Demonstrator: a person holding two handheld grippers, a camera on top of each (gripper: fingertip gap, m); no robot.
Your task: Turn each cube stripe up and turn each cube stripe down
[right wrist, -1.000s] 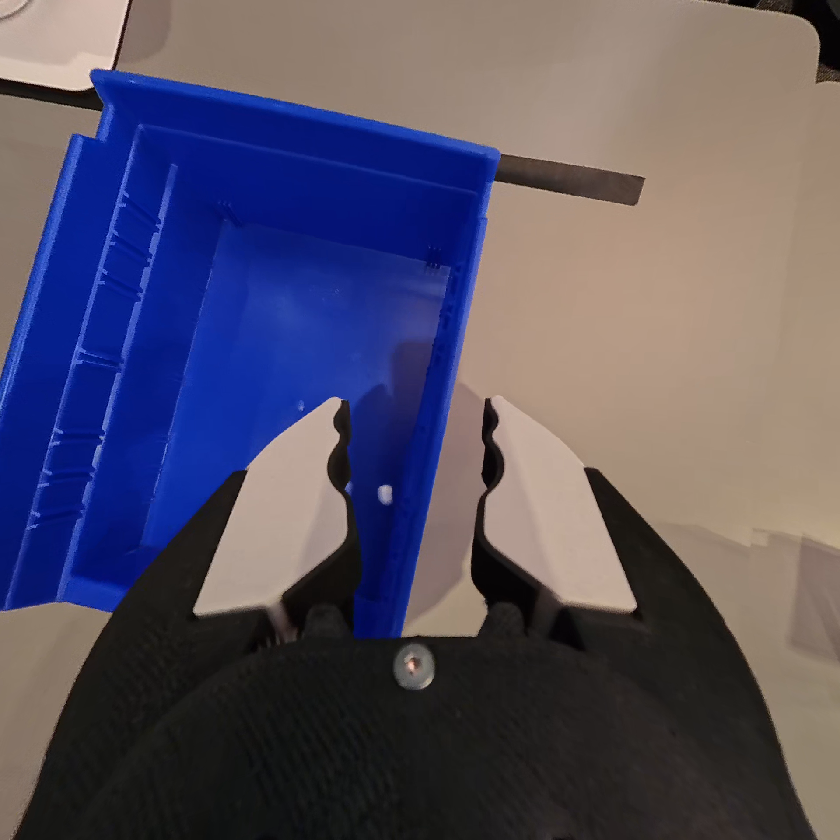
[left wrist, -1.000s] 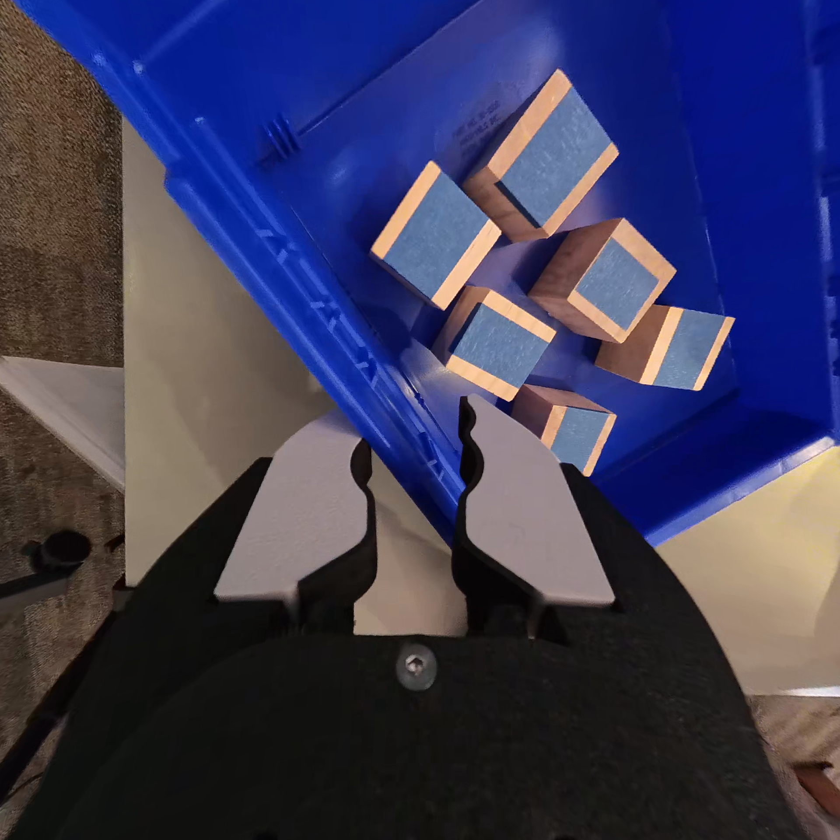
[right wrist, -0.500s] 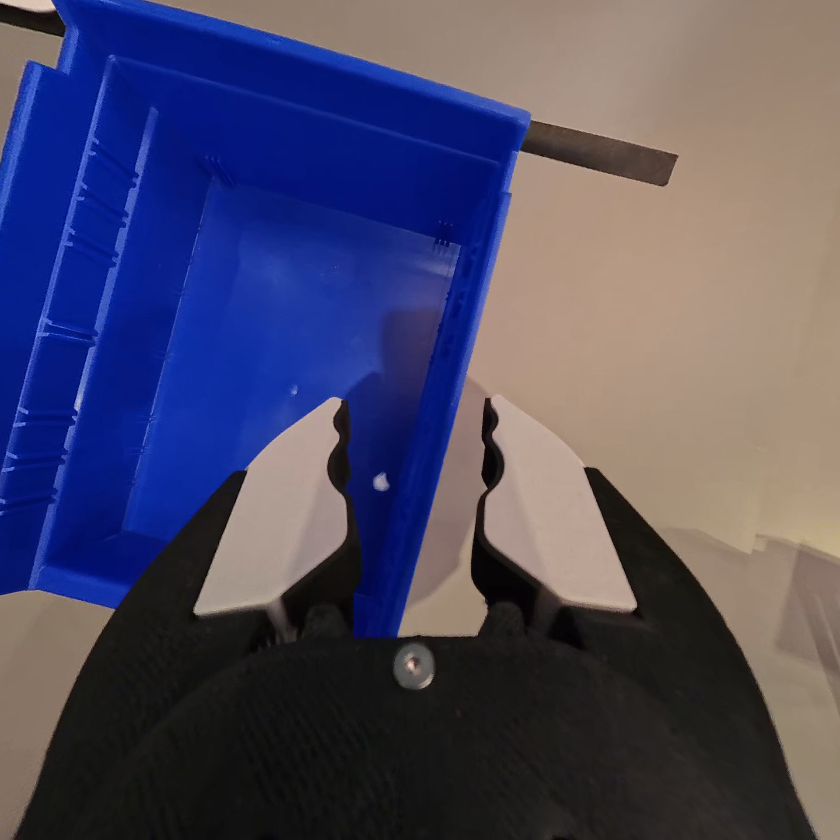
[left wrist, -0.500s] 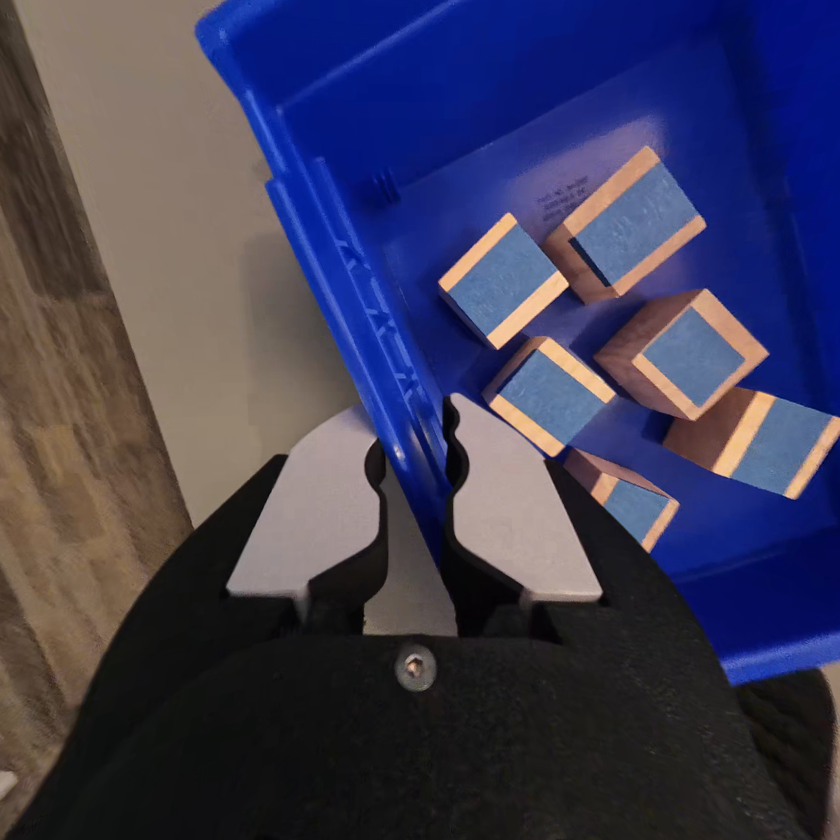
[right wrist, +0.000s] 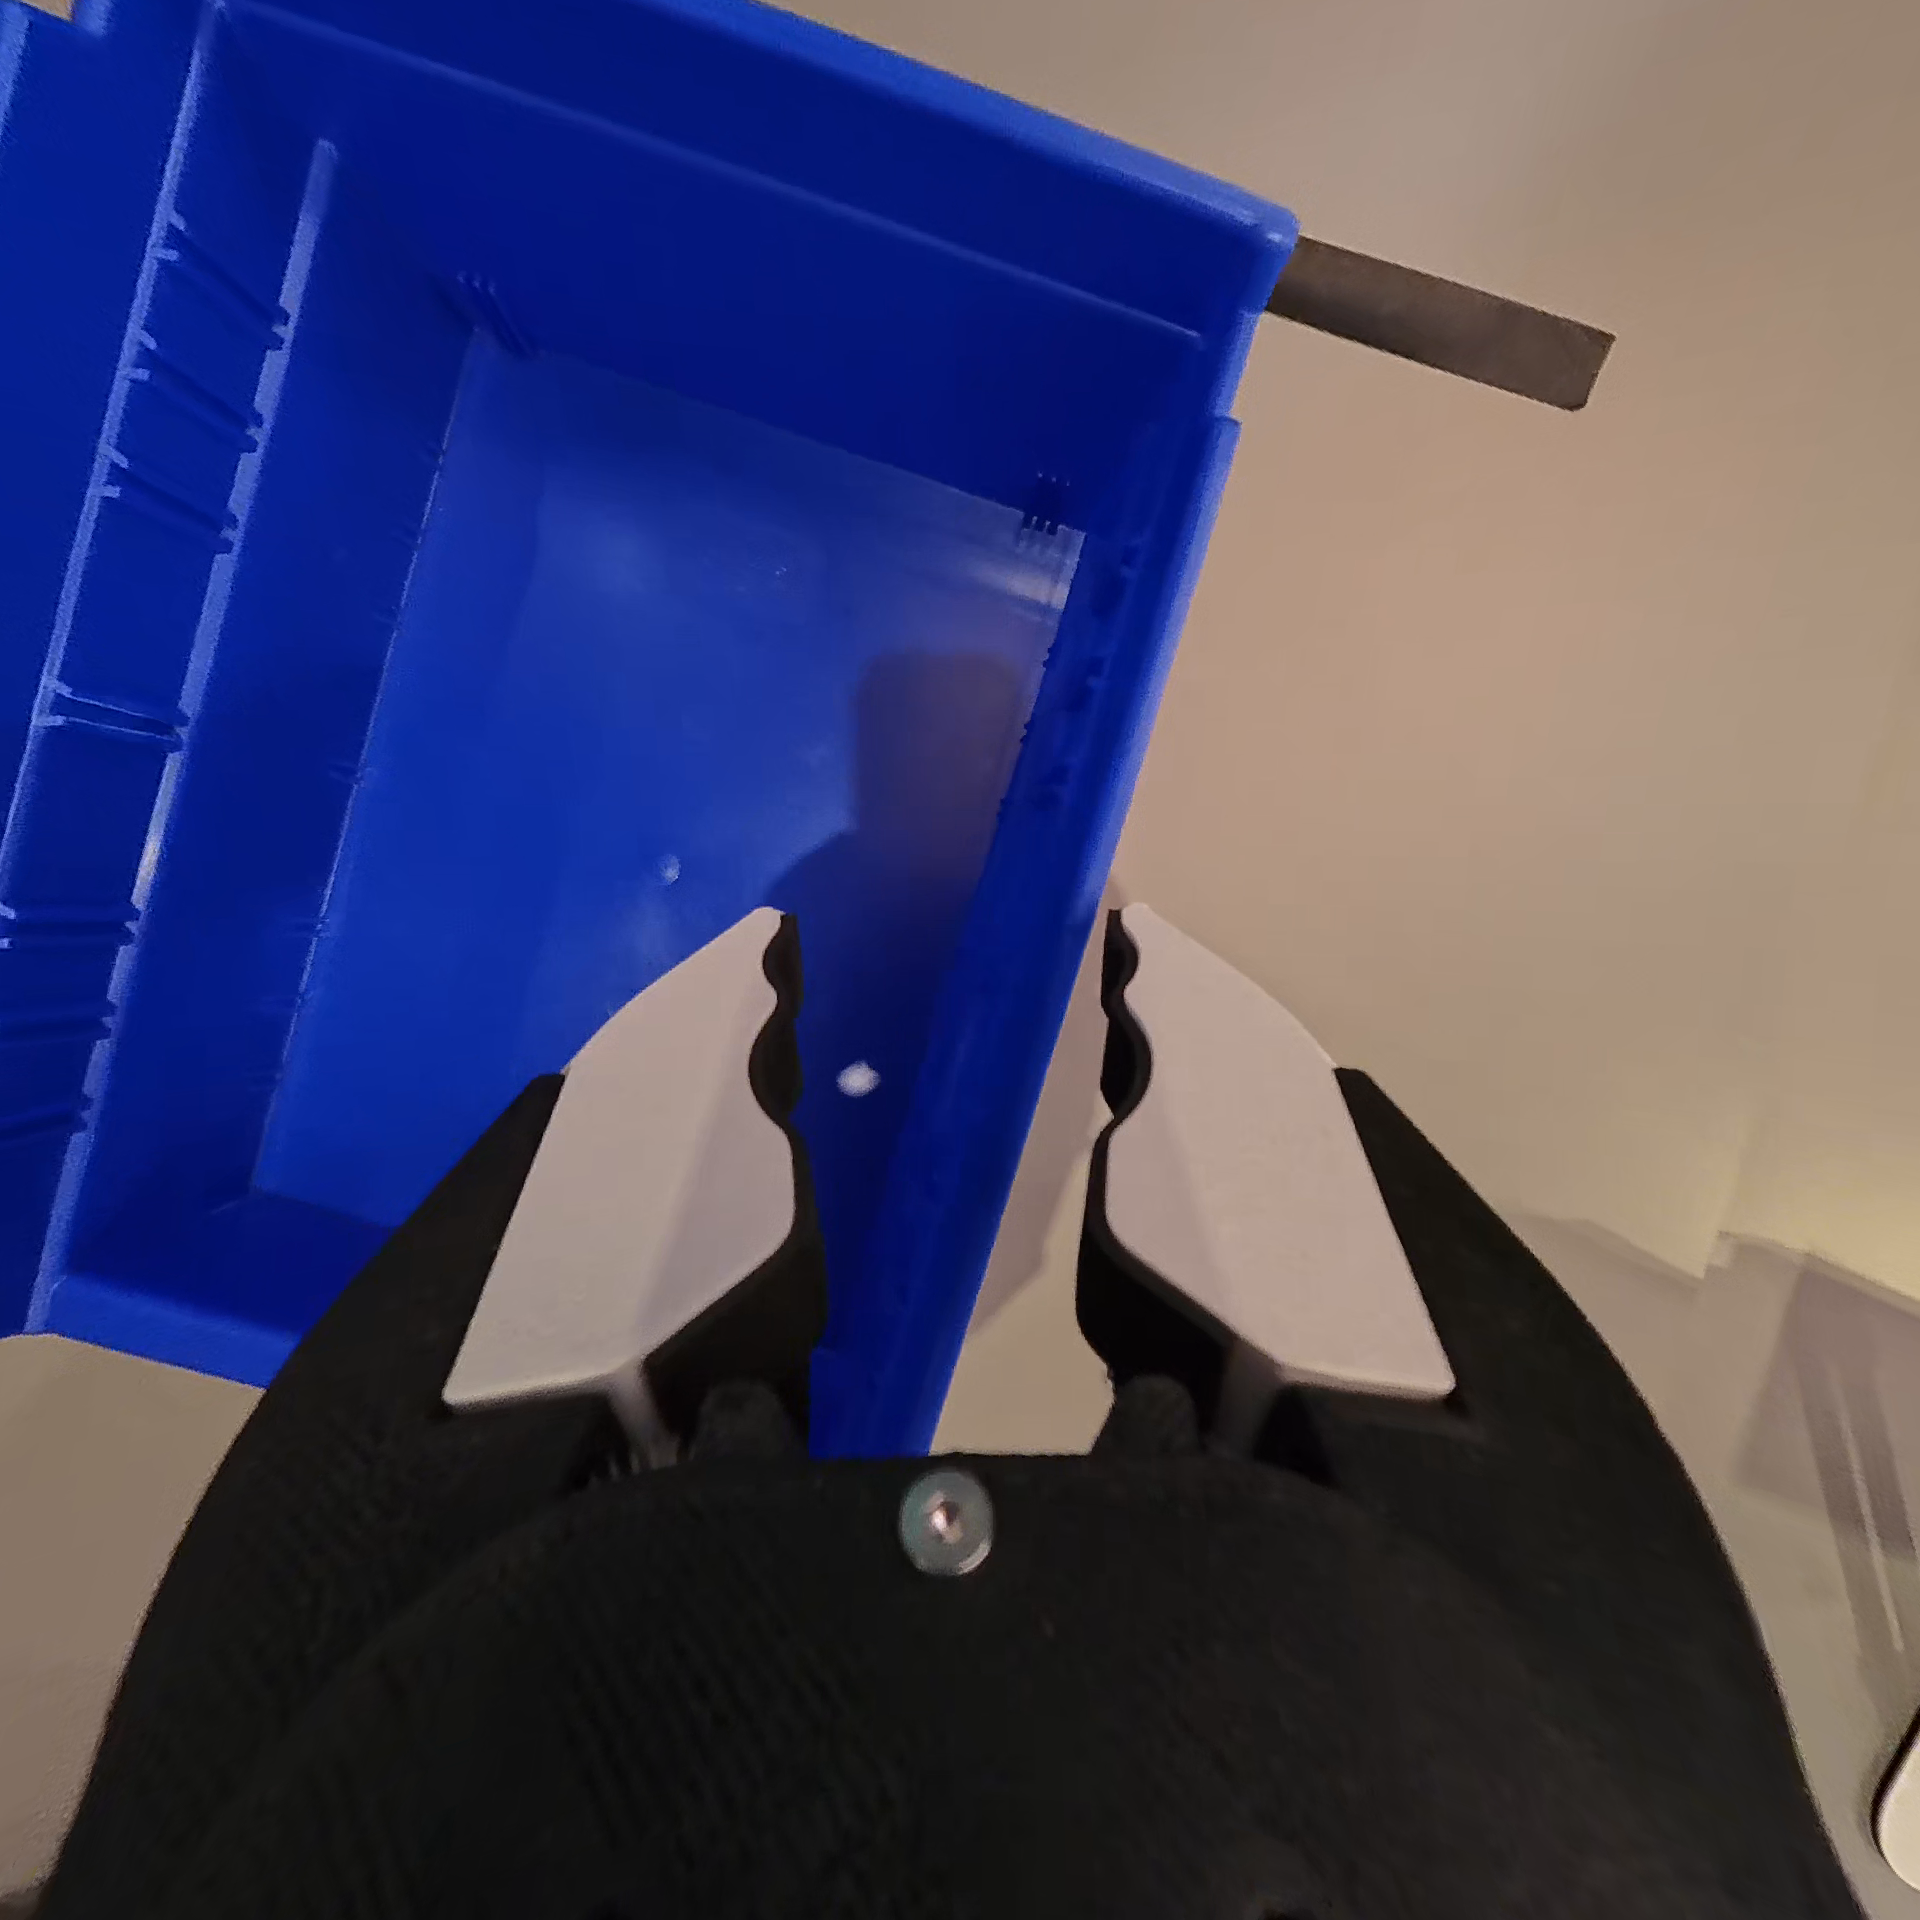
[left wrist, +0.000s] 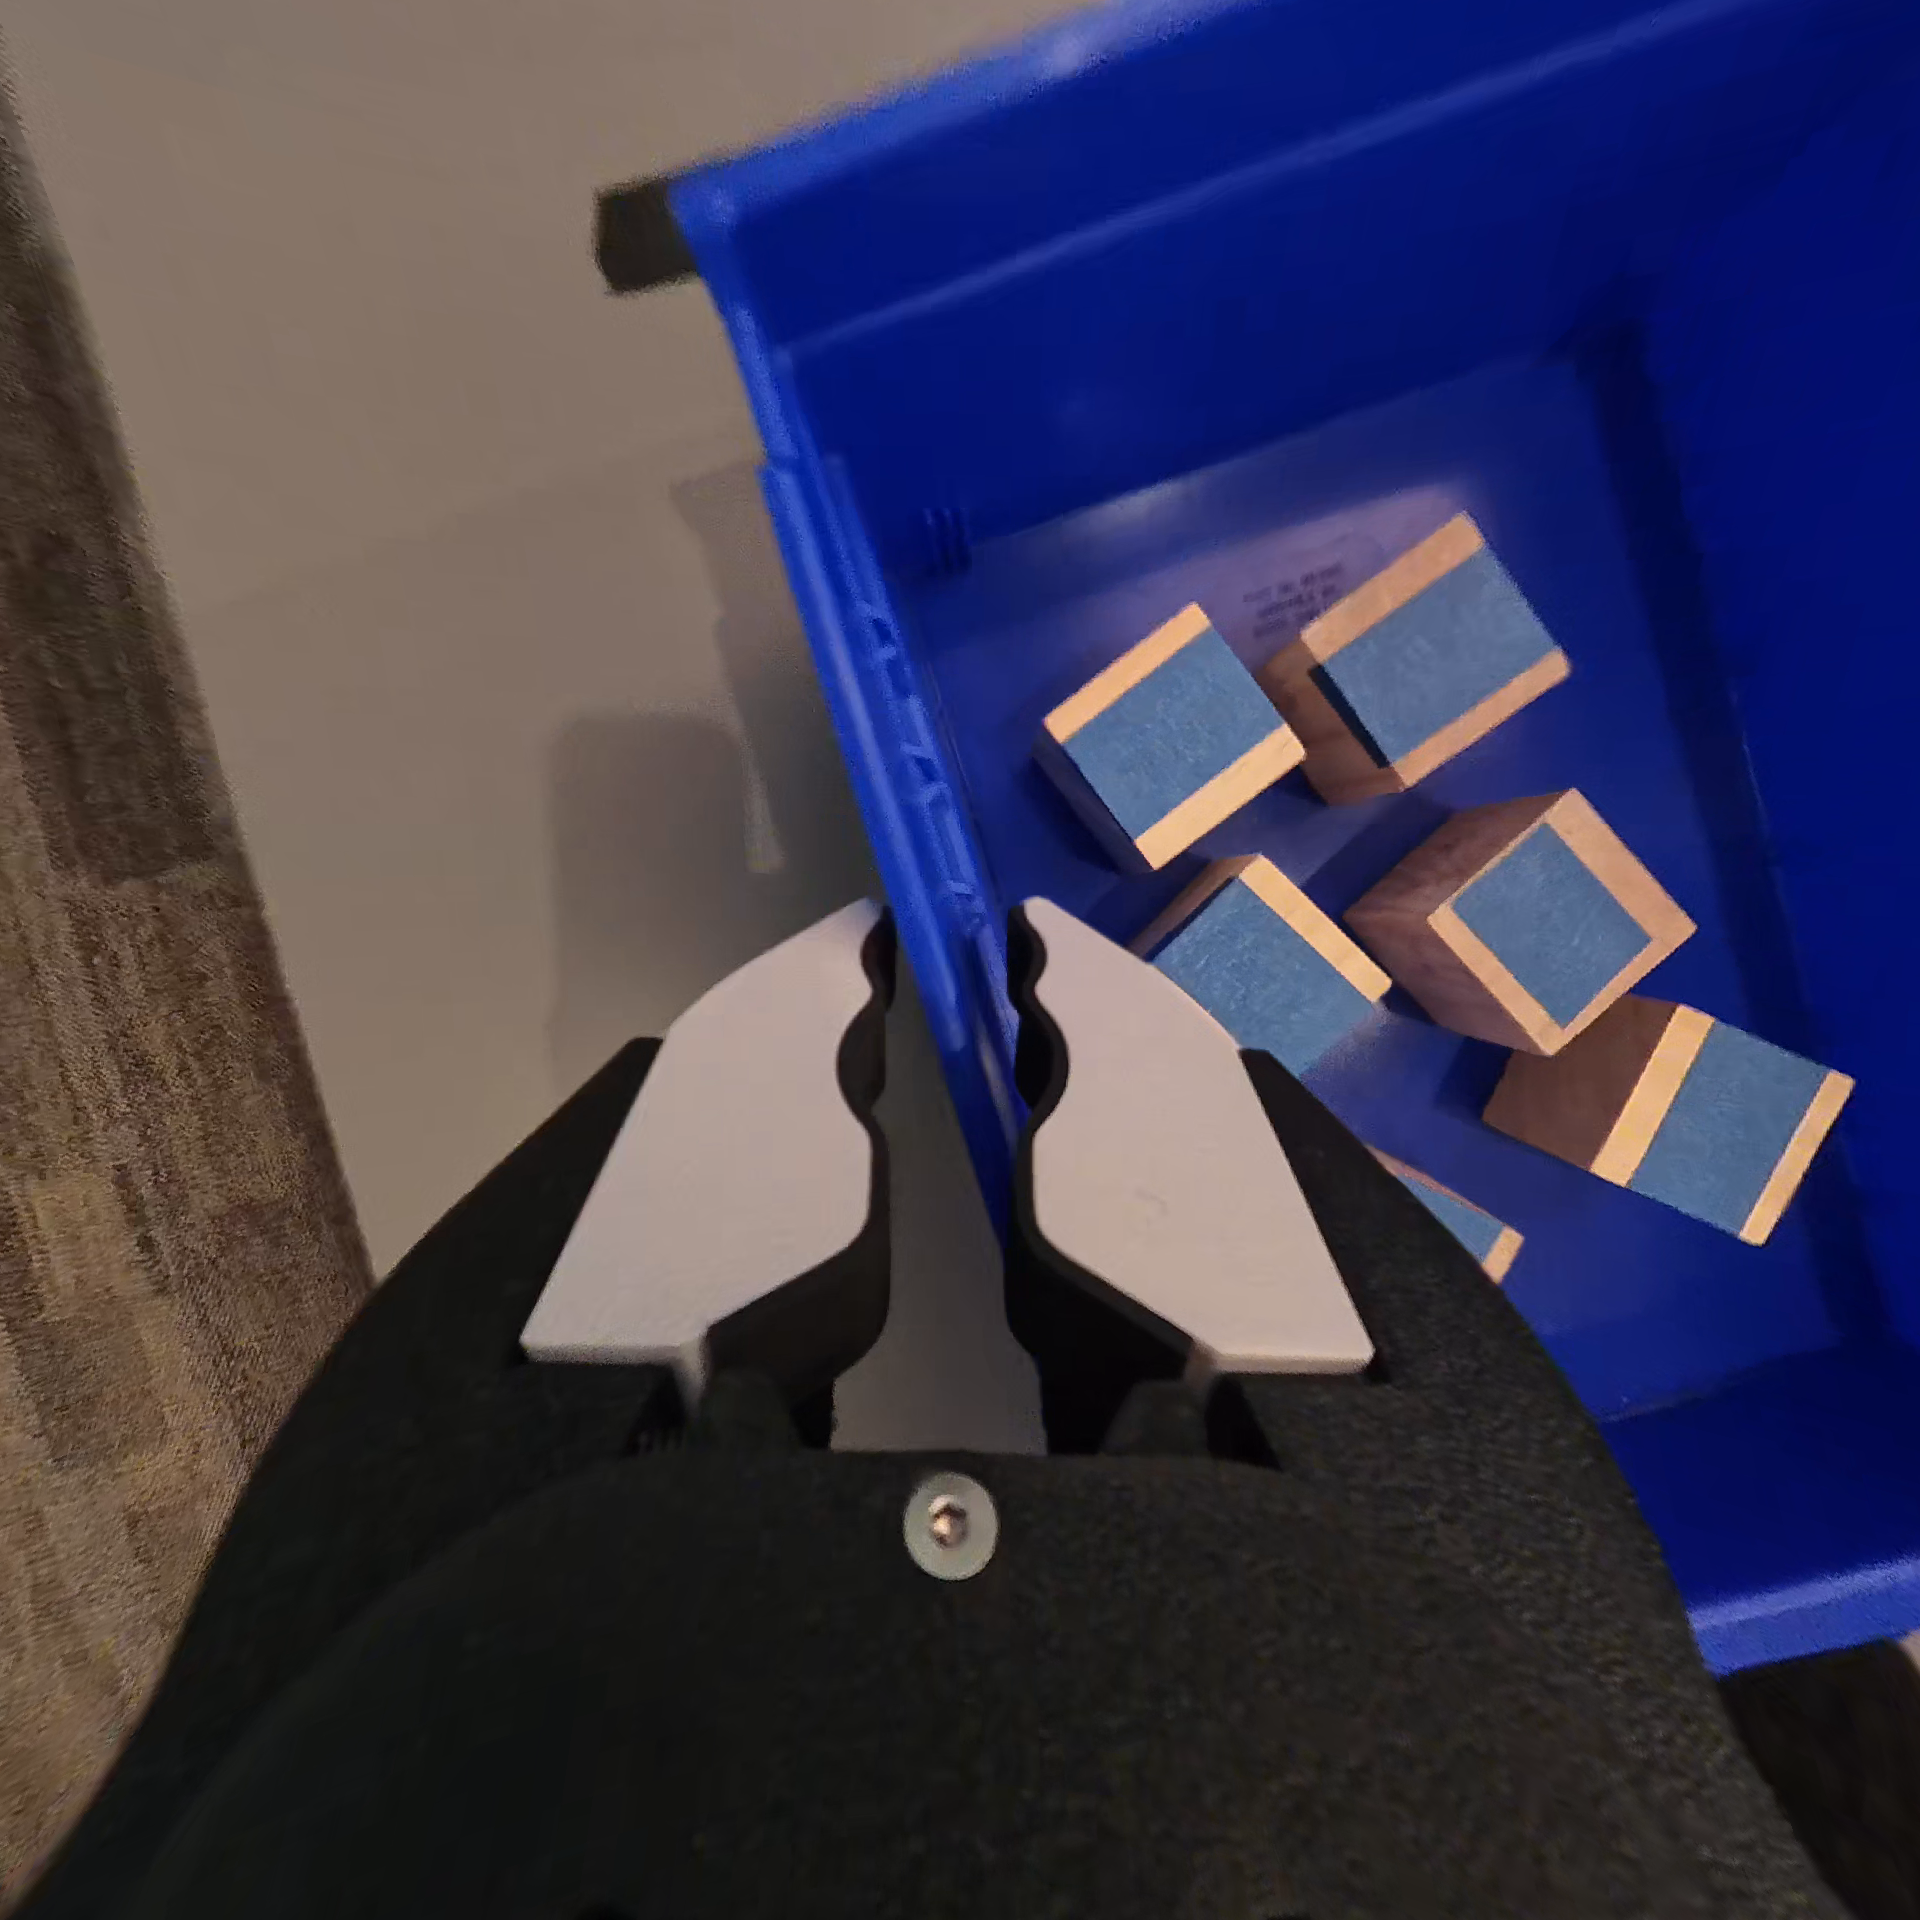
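The left gripper (left wrist: 951, 925) was clamped on the blue plastic bin's wall (left wrist: 935, 935); the right gripper (right wrist: 945, 935) straddled an empty bin's wall (right wrist: 987, 1039), jaws apart. Advised a level carry, keeping the taped wooden cubes (left wrist: 1548, 935) settled.

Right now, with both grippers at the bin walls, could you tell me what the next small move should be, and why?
Probably close the right gripper on the empty bin's side wall: its jaws straddle that wall with clear gaps. The left gripper already looks clamped on the wall of the bin holding six striped cubes, so both bins could then be carried together.
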